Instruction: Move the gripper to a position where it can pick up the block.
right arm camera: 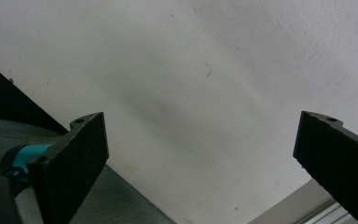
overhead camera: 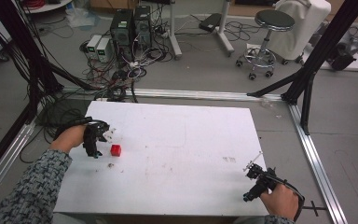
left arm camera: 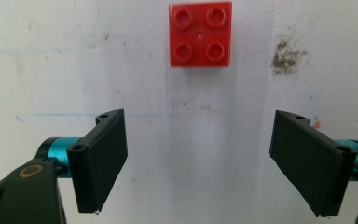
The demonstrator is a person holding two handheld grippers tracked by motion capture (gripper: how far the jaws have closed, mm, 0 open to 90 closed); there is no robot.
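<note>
On the left part of the white desk [overhead camera: 182,140], seen from the high view, a red brick [overhead camera: 115,150] lies alone, with the left gripper [overhead camera: 94,140] just beside it on its left and apart from it. The right gripper [overhead camera: 256,179] rests near the desk's front right corner, well apart from the brick. No box, bowl or other container stands on the desk, so there is nothing holding anything.

In the left gripper view, the red brick [left arm camera: 200,34] sits studs up, four of them, ahead of the left gripper [left arm camera: 200,163], roughly on the line between its two fingers [left arm camera: 103,158]. These are spread wide and hold nothing. A dark smudge [left arm camera: 286,56] marks the desk just beside the brick. By my reading, the step in hand is the approach to the brick: the next move calls for carrying the gripper forward until the spread fingers stand on either side of the brick, then lowering and closing on its flat sides.

In the right gripper view, the right gripper [right arm camera: 200,158] hangs over bare desk near its edge, its fingers [right arm camera: 74,158] released and empty.
</note>
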